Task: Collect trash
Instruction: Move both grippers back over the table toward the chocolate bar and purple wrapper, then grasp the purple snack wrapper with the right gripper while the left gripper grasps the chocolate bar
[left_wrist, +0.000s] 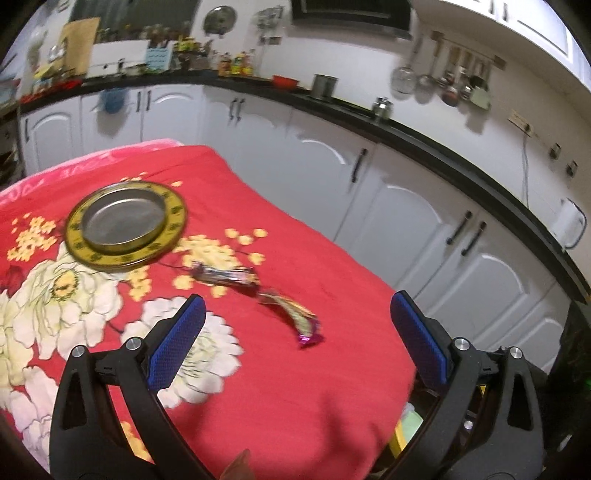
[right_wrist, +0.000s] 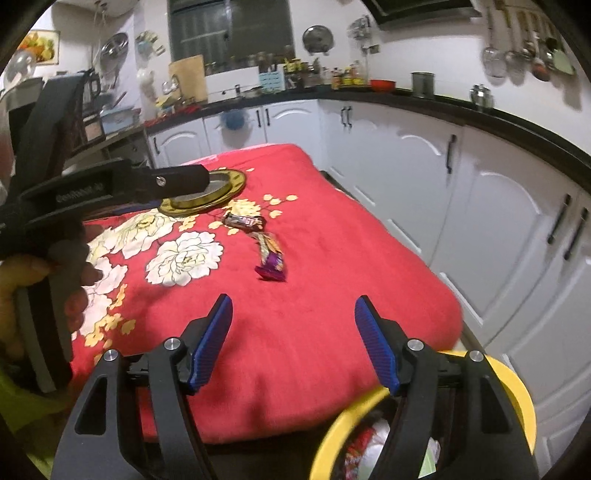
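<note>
Your right gripper (right_wrist: 293, 334) hovers spread and empty at the lower frame, the left gripper (left_wrist: 297, 343) likewise; two wrappers (right_wrist: 271, 258) lie mid-frame on the red cloth (right_wrist: 314, 314); you're approaching, so next reach forward; yellow bin (right_wrist: 517, 391) waits lower right.

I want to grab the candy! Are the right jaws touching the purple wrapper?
Apart. The right wrist view shows red cloth between the open right gripper and the purple wrapper.
</note>
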